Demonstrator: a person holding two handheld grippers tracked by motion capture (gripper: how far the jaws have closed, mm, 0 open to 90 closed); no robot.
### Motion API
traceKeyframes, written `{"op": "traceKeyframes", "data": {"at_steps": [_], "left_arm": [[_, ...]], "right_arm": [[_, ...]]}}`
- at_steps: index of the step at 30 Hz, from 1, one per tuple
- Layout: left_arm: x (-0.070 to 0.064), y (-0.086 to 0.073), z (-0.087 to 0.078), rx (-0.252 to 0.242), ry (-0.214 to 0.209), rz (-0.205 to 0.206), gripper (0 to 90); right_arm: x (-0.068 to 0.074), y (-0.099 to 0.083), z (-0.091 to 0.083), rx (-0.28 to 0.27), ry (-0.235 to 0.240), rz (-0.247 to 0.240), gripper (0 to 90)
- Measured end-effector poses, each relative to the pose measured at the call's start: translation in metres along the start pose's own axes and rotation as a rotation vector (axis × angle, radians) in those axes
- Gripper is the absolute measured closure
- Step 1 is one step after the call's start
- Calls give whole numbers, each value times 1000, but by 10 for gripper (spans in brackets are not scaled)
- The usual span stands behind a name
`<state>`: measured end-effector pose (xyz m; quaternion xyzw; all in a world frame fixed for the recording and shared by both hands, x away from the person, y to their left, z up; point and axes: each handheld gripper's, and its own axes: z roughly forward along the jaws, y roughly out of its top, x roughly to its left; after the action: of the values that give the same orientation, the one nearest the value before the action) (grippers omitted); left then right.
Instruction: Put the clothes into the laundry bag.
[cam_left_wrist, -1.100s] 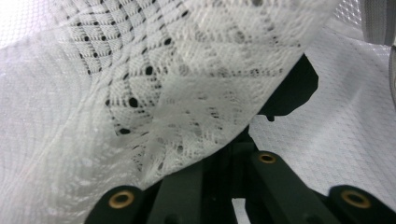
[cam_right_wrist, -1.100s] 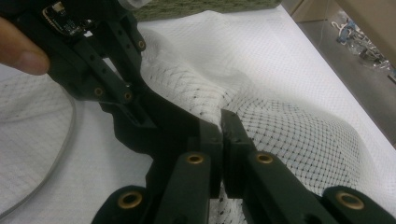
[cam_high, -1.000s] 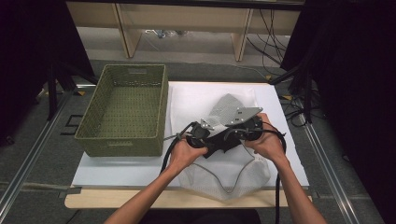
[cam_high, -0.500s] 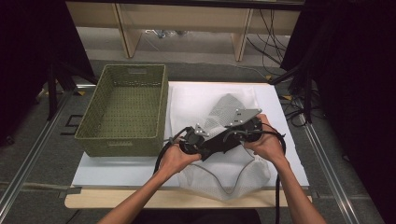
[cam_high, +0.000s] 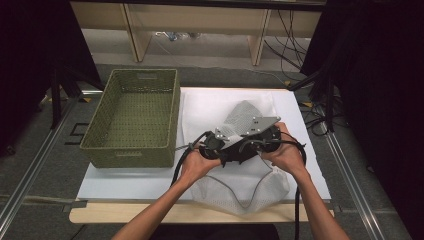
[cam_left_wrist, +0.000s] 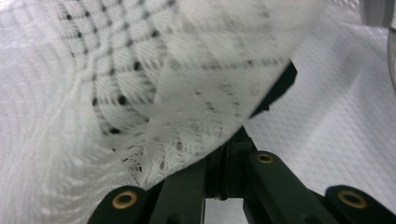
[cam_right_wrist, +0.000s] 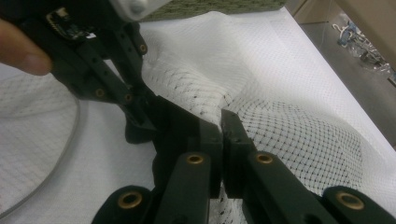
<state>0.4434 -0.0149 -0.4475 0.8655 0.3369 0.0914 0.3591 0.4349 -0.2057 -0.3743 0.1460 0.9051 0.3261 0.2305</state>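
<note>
White sheet covers the bench (cam_high: 150, 182), dim room behind w/ cables and a shelf frame at the far side.

Both my tools sit close together, mid-bench, over the mesh laundry bag (cam_high: 245, 187). Right tool (cam_right_wrist: 220, 122): jaws nearly closed, pinching a raised fold of the mesh between the tips. Left tool (cam_left_wrist: 247, 135): jaws look closed on a flap of the same mesh, which drapes over the camera and hides the tips, so I judge the grip from the cloth hanging off it, not from a clear look. In the high view the left tool (cam_high: 216, 150) and right tool (cam_high: 257, 142) nearly touch, both at the bag's middle.

Progress, my read: bag is gripped and partly lifted at a middle fold, so the pickup part is done. The rest of it lies spread flat toward me, its near edge hanging over the bench front. Folding or moving it isn't finished; the basket (cam_high: 131, 150) to the left holds nothing, approx. one step off if that's the goal.

Materials: bag is thin white net, fine diamond weave, limp, semi-sheer, dark holes where layers double. A pale cord (cam_right_wrist: 56, 172) curves along its rim. Basket is olive-green woven stuff, rectangular, stiff, upright walls. Tools: matte black links w/ brass pins.
</note>
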Motion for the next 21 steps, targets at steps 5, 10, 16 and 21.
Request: {"op": "traceKeyframes", "data": {"at_steps": [5, 10, 16, 21], "left_arm": [[1, 3, 7, -52, 68, -22, 871], [5, 5, 10, -50, 86, -27, 854], [-2, 0, 0, -10, 45, 11, 627], [-9, -12, -26, -2, 24, 55, 472]], "right_arm": [[1, 0, 0, 4, 7, 9, 898], [1, 0, 1, 10, -5, 9, 898], [3, 0, 1, 9, 18, 18, 898], [3, -1, 0, 5, 13, 21, 897]]}}
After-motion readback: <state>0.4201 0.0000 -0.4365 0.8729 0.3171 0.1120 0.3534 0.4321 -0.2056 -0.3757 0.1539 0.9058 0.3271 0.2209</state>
